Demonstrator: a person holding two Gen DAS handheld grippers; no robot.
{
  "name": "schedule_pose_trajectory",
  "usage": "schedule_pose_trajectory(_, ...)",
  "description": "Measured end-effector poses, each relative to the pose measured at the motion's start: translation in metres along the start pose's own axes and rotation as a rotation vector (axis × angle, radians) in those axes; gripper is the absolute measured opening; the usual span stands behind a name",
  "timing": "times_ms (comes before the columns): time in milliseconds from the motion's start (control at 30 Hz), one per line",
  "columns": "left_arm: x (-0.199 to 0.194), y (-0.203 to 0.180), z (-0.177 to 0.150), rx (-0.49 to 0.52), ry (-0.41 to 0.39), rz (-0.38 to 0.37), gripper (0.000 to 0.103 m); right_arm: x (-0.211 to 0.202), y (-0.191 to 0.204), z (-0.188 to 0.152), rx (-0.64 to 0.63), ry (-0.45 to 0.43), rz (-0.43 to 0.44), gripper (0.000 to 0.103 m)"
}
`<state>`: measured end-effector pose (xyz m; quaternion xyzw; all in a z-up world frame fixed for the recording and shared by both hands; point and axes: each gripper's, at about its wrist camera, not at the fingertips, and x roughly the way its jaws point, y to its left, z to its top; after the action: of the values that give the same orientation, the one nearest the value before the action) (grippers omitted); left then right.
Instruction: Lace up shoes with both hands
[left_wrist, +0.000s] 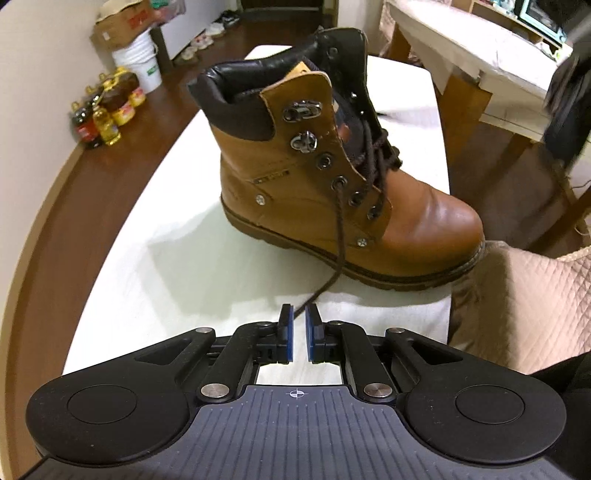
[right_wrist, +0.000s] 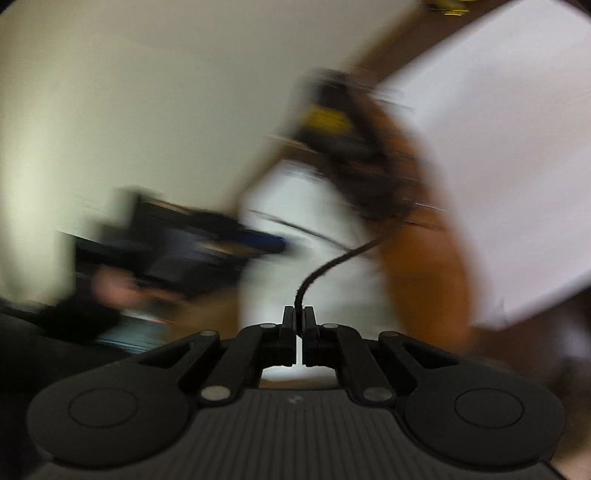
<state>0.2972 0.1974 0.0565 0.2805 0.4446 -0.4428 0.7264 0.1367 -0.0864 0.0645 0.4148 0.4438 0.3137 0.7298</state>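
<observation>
A tan leather boot (left_wrist: 332, 192) with a dark collar stands on the white table (left_wrist: 166, 258), toe to the right. A dark brown lace (left_wrist: 340, 236) leaves a lower left eyelet and trails down to my left gripper (left_wrist: 299, 314), whose blue pads are slightly apart with the lace end between them, not clamped. The right wrist view is heavily blurred. There my right gripper (right_wrist: 298, 314) is shut on the other lace end (right_wrist: 328, 266), which curves up to the blurred boot (right_wrist: 417, 240). The left gripper shows as a dark blur (right_wrist: 184, 251).
Oil bottles (left_wrist: 107, 110), a white bucket (left_wrist: 138, 64) and a cardboard box stand on the wooden floor at the left. A wooden table (left_wrist: 469, 59) is at the back right. A quilted beige cushion (left_wrist: 517, 302) lies by the table's right edge.
</observation>
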Motion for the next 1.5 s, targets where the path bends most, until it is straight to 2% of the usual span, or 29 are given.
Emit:
schedule_pose_trajectory(67, -0.003, 0.002, -0.002, -0.012, -0.006, 0.008, 0.008, -0.007, -0.001, 0.011, 0.033, -0.086, 0.007, 0.003)
schedule_pose_trajectory(133, -0.005, 0.002, -0.005, -0.018, -0.007, 0.013, 0.009, -0.014, -0.011, 0.018, 0.071, -0.167, -0.052, 0.003)
schedule_pose_trajectory(167, -0.006, 0.001, -0.006, -0.017, -0.005, 0.015, 0.009, -0.019, -0.021, 0.02, 0.098, -0.206, -0.123, 0.003)
schedule_pose_trajectory(233, -0.005, 0.0, -0.009, -0.014, -0.002, 0.019, 0.009, -0.025, -0.036, 0.02, 0.124, -0.251, -0.206, 0.003)
schedule_pose_trajectory(300, -0.004, -0.001, -0.011, -0.007, 0.009, 0.015, 0.009, -0.031, -0.054, 0.018, 0.148, -0.292, -0.334, 0.003)
schedule_pose_trajectory(500, 0.013, -0.02, -0.005, 0.051, 0.012, -0.042, 0.011, -0.042, -0.088, 0.007, 0.243, -0.376, -0.467, 0.003)
schedule_pose_trajectory(800, 0.044, -0.052, 0.007, 0.161, 0.034, -0.12, 0.015, -0.048, -0.103, 0.003, 0.303, -0.439, -0.545, 0.004)
schedule_pose_trajectory(933, 0.057, -0.06, 0.013, 0.165, 0.037, -0.166, 0.016, -0.05, -0.108, 0.005, 0.311, -0.436, -0.561, 0.004)
schedule_pose_trajectory(1033, 0.063, -0.064, 0.013, 0.174, 0.048, -0.174, 0.018, -0.051, -0.111, 0.007, 0.317, -0.426, -0.572, 0.004)
schedule_pose_trajectory(1233, 0.079, -0.076, 0.007, 0.257, 0.082, -0.142, 0.018, -0.051, -0.118, 0.009, 0.329, -0.402, -0.587, 0.004)
schedule_pose_trajectory(1267, 0.081, -0.076, 0.007, 0.261, 0.086, -0.144, 0.017, -0.05, -0.119, 0.01, 0.329, -0.401, -0.588, 0.004)
schedule_pose_trajectory(1300, 0.08, -0.076, 0.007, 0.254, 0.091, -0.156, 0.006, -0.05, -0.119, 0.011, 0.329, -0.401, -0.59, 0.004)
schedule_pose_trajectory(1333, 0.08, -0.074, 0.007, 0.238, 0.096, -0.179, 0.002, -0.05, -0.119, 0.011, 0.329, -0.403, -0.59, 0.004)
schedule_pose_trajectory(1400, 0.076, -0.07, 0.009, 0.203, 0.096, -0.198, 0.002, -0.052, -0.119, 0.011, 0.332, -0.405, -0.59, 0.004)
schedule_pose_trajectory(1467, 0.072, -0.067, 0.01, 0.186, 0.098, -0.207, 0.002, -0.053, -0.12, 0.01, 0.343, -0.406, -0.595, 0.01)
schedule_pose_trajectory(1500, 0.068, -0.066, 0.01, 0.179, 0.098, -0.208, 0.002, -0.054, -0.119, 0.008, 0.362, -0.406, -0.59, 0.016)
